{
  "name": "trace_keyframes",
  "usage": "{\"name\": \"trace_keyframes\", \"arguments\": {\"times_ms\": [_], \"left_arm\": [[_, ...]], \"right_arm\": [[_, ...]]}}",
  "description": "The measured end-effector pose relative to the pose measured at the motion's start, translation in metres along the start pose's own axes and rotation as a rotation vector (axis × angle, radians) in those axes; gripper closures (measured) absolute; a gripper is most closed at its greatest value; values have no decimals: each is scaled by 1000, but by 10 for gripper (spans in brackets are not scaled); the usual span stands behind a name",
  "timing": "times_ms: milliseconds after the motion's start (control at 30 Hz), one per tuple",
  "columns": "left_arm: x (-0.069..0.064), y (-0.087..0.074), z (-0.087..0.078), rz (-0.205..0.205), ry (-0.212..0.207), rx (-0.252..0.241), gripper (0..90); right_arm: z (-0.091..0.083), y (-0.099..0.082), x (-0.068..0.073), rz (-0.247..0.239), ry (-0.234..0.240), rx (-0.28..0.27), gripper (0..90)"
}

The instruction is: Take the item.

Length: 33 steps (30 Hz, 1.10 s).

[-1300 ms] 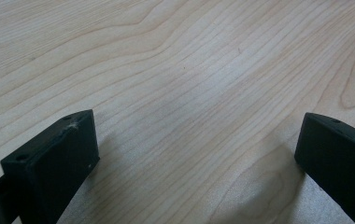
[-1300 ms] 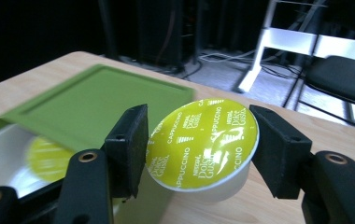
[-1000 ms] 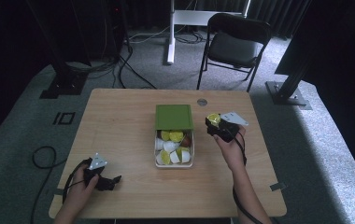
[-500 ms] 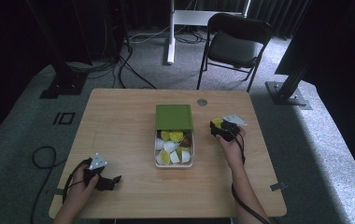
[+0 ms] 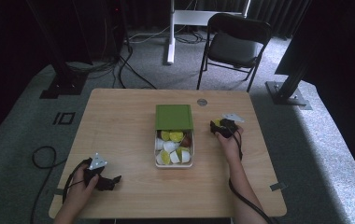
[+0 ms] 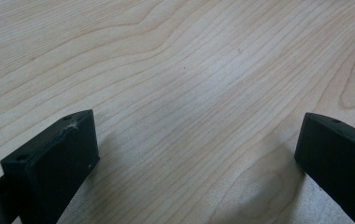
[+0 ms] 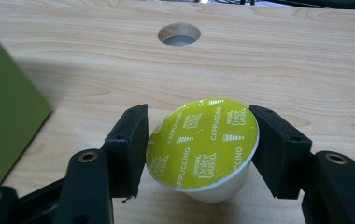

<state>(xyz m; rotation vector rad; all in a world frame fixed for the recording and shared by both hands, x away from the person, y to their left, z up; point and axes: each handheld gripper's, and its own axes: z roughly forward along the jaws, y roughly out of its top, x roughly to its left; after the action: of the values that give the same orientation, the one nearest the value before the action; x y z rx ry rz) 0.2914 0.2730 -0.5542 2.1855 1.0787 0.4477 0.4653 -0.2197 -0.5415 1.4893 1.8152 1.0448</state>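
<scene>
My right gripper [image 5: 221,126] is shut on a coffee capsule [image 7: 202,142] with a yellow-green foil lid, just right of the box. Both jaws press on its rim, low over the table [image 7: 306,60]. The capsule [image 5: 217,122] shows as a yellow spot at the jaws. A white box [image 5: 192,154] at the table's middle holds several white and yellow-green capsules, with its green lid [image 5: 173,116] slid back. My left gripper [image 5: 112,181] rests near the front left edge, open, with bare wood between its jaws [image 6: 196,154].
A round cable hole [image 5: 202,101] lies behind the right gripper, also seen ahead of the capsule as the hole [image 7: 179,34]. The green lid's edge [image 7: 3,107] is at left. A folding chair [image 5: 234,44] stands beyond the table. Cables trail on the floor.
The right gripper with the capsule has shifted slightly toward the person and lower. The left gripper has not moved.
</scene>
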Motion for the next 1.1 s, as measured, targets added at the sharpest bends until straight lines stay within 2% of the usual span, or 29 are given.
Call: {"name": "trace_keyframes", "arguments": {"times_ms": [233, 300, 433, 500, 567, 800, 867, 967, 1100], "left_arm": [[0, 0, 0, 0, 0, 0, 5], [0, 0, 0, 0, 0, 0, 6], [0, 0, 0, 0, 0, 0, 5], [0, 0, 0, 0, 0, 0, 5], [0, 0, 0, 0, 0, 0, 6], [0, 0, 0, 0, 0, 0, 6], [0, 0, 0, 0, 0, 0, 6], [0, 0, 0, 0, 0, 0, 5], [0, 0, 0, 0, 0, 0, 5]], "right_arm": [[11, -1, -2, -10, -2, 36, 402], [12, -2, -2, -7, -2, 32, 402], [12, 0, 0, -35, 5, 44, 397], [12, 1, 0, -42, 8, 54, 354], [9, 2, 0, -37, 17, 42, 293], [-7, 8, -3, -53, 40, 7, 161], [-11, 7, -4, -53, 48, -3, 151], [-18, 5, -5, -90, 61, 18, 144], [-28, 1, -5, -121, 123, 34, 148]]}}
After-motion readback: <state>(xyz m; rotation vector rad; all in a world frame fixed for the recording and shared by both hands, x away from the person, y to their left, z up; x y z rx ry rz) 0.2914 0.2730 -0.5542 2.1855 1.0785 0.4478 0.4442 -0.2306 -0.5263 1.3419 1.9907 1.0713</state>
